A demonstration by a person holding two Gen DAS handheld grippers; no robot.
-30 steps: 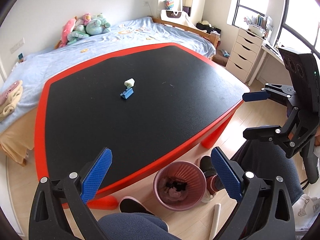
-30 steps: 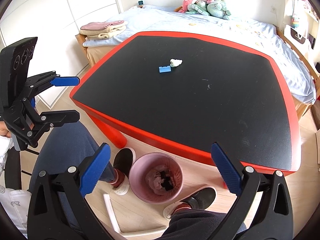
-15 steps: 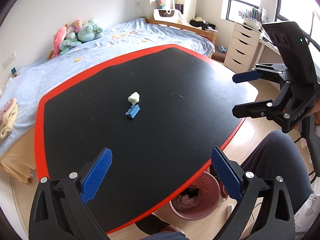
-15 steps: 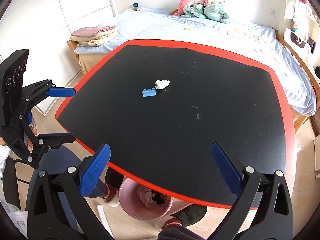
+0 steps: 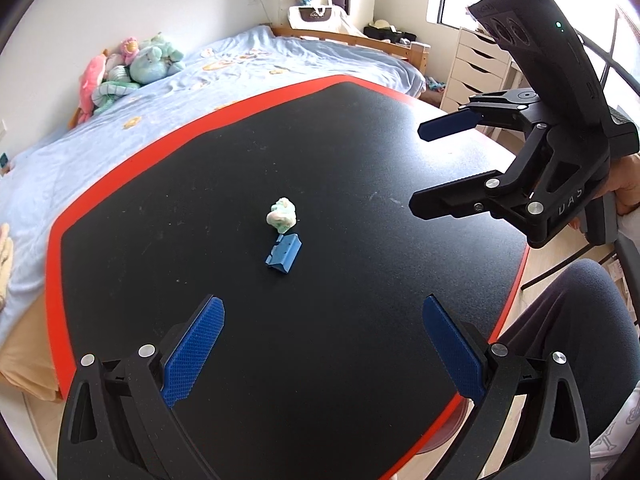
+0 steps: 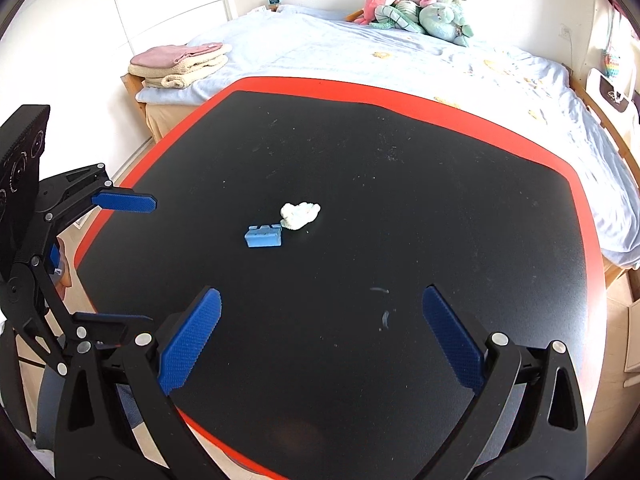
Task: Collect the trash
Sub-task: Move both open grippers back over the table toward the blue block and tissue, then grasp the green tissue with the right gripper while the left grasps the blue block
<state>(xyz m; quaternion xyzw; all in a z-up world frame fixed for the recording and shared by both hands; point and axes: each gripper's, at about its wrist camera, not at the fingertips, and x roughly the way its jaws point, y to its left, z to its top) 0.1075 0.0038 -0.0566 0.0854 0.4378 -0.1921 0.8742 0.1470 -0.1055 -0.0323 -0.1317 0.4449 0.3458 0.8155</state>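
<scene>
With my left tool and right tool both spread wide and empty above the black red-rimmed counter, I'd straddle the crumpled pale tissue wad, seemingly touching the small blue plastic clip mid-counter, then close.

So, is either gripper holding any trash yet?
No: the wad and blue piece lie on the table, and both grippers' jaws are open and empty.
</scene>
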